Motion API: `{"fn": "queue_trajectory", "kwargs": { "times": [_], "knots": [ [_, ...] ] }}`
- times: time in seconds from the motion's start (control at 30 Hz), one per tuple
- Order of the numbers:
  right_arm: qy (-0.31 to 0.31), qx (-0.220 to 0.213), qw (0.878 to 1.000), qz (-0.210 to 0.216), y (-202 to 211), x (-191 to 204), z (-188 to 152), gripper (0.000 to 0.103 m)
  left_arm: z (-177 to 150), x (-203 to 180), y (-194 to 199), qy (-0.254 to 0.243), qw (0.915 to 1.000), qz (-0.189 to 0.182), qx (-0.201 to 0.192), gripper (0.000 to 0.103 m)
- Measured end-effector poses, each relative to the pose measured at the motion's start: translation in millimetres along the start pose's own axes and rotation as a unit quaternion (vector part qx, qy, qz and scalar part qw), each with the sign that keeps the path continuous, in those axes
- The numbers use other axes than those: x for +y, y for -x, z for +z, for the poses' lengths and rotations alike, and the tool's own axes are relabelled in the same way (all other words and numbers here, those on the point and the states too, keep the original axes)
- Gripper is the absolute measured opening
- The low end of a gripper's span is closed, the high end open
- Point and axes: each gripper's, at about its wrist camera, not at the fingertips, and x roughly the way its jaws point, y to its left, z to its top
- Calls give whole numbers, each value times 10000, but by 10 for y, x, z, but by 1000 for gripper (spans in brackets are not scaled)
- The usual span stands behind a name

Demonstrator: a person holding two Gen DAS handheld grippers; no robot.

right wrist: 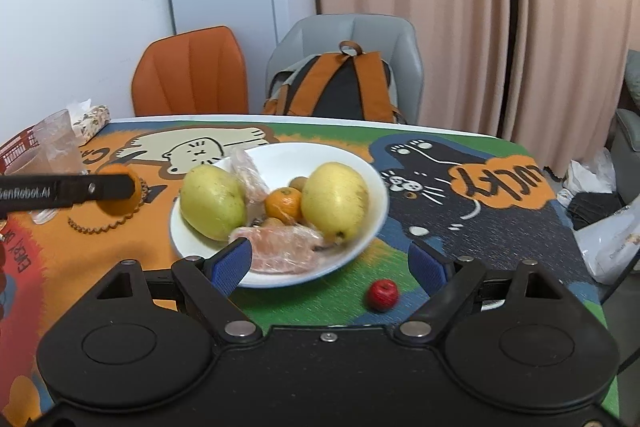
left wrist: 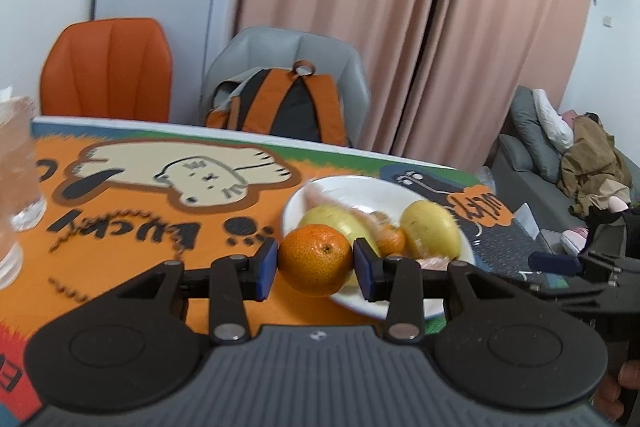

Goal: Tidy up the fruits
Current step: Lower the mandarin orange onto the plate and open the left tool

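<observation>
1. Blue-padded jaws of the left gripper clench a dimpled, round orange, held just left of the bowl's rim.
2. Right gripper hovers level with its jaws spread wide, holding nothing.
3. Between them, a glossy white bowl on the cartoon-printed counter holds two smooth yellow pears and plastic-wrapped fruit.
4. Beside it lies a small red apple.

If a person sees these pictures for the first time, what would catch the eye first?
Probably the orange clamped in the left gripper, held just left of the white bowl. Next, the two big yellow-green fruits in that bowl, and the small red fruit alone on the tablecloth between the open right gripper's fingers.
</observation>
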Motion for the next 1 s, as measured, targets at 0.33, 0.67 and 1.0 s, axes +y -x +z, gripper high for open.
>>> {"fn": "queue_trajectory", "kwargs": {
  "times": [0.33,0.67,1.0],
  "knots": [
    [-263,-24,9994,-233,138,-316,-96,85,205,-331,-275,-376,9991,-206,-30,39],
    [-425,40,9985,-350,130,-526,-191,85,324,-438,-609,-416,9989,-222,72,39],
    [-532,138,9982,-234,99,-643,-268,74,381,-511,-946,-466,9986,-183,177,39]
  ]
}}
